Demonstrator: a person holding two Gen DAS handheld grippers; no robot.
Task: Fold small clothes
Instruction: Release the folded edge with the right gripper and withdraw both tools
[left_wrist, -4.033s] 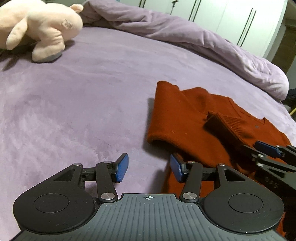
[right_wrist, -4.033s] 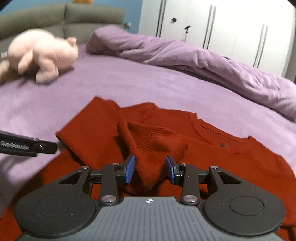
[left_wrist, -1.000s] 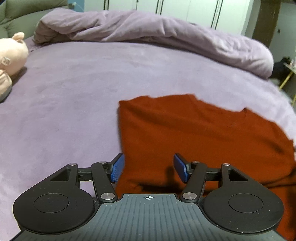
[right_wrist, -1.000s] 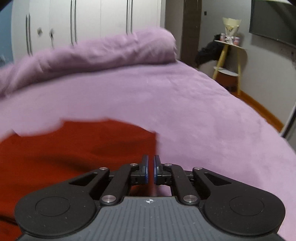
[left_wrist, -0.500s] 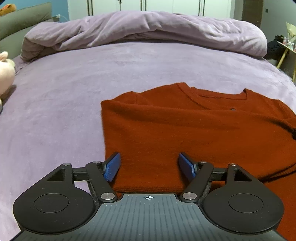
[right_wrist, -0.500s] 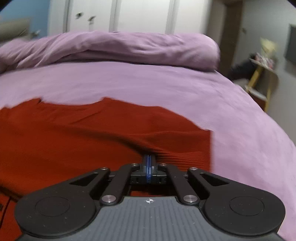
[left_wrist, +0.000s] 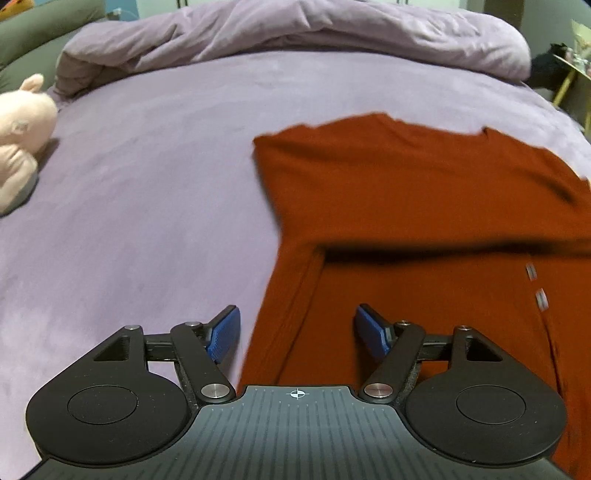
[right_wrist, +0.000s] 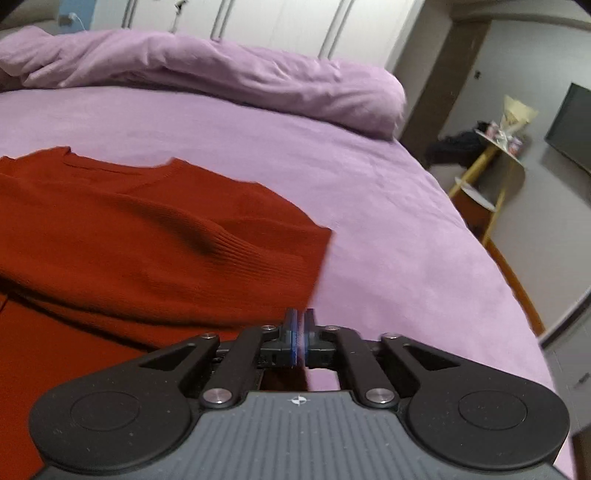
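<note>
Mid-fold on the red sweater spread over the bed: left gripper spread wide over its left edge, right gripper clenched beside its right edge, apparently pinching nothing; next, likely regrasping an edge.

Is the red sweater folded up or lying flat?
Partly folded. The red sweater has one layer doubled over another, with a shadowed edge across it on the purple bed.

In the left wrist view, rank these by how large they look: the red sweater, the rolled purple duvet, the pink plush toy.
1. red sweater, though it lies nearest the camera
2. purple duvet, farther back, so its true size is unsure
3. pink plush toy, cut off by the frame edge
</note>
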